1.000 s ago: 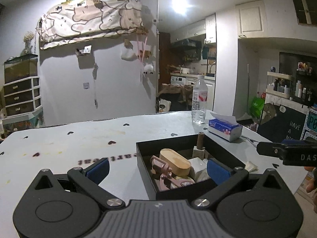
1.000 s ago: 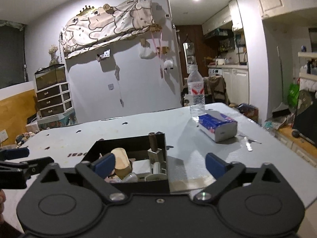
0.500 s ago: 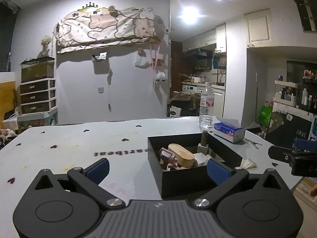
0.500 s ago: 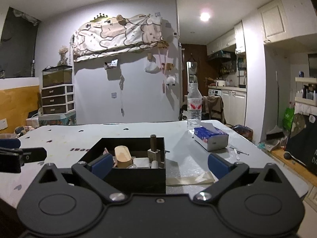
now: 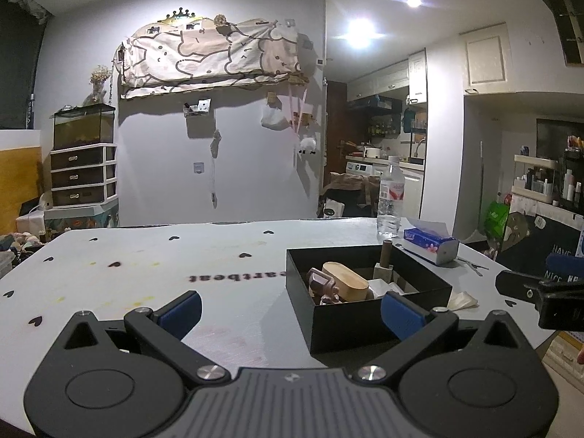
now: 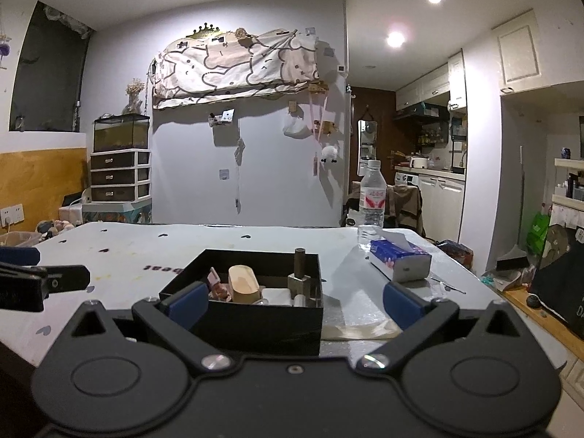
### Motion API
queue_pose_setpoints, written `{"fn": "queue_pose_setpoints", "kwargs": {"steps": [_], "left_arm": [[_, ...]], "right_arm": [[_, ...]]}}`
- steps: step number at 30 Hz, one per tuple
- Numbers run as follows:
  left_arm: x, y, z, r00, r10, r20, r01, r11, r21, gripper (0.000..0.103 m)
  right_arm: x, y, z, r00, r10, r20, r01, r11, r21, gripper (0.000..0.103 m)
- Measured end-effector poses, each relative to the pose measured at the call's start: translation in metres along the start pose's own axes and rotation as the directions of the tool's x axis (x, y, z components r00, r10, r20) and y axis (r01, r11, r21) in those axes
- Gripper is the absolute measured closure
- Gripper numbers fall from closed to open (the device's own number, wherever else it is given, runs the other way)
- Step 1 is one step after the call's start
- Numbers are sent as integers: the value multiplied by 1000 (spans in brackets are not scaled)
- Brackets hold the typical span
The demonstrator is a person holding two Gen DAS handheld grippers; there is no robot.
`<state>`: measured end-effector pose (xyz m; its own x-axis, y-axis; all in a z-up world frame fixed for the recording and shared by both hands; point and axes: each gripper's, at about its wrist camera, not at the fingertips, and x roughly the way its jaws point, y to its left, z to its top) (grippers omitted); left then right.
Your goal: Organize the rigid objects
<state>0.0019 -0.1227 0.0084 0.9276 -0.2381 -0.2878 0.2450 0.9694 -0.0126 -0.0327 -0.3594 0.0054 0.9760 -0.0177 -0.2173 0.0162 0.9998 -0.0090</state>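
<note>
Black box (image 6: 252,310): sits on the grey table (image 5: 146,255), open-topped, just ahead of both grippers.
Box contents: a wooden oval case (image 5: 345,281), a pink piece (image 5: 321,286) beside it, white items and a dark cylinder on a block (image 6: 300,273) standing upright.
Left gripper (image 5: 290,310): jaws spread wide, nothing between them; the box lies toward its right finger.
Right gripper (image 6: 294,304): jaws spread wide and empty; the box's near wall fills most of the gap.
Surroundings: a blue tissue pack (image 6: 399,259) right of the box, a water bottle (image 6: 372,200) behind it, a crumpled tissue (image 5: 461,299) by the box corner.
In the way: nothing lies between the grippers and the box.
Change: both cameras now sit lower and further back than a second ago, so less of the box interior shows.
</note>
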Motion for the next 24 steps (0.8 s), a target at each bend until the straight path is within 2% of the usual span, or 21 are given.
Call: {"fn": "queue_pose_setpoints", "kwargs": {"steps": [24], "left_arm": [[-5, 9, -1, 1000, 8, 3, -8, 1000, -17, 0]], "right_arm": [[-2, 9, 1, 1000, 10, 3, -10, 1000, -20, 0]]}}
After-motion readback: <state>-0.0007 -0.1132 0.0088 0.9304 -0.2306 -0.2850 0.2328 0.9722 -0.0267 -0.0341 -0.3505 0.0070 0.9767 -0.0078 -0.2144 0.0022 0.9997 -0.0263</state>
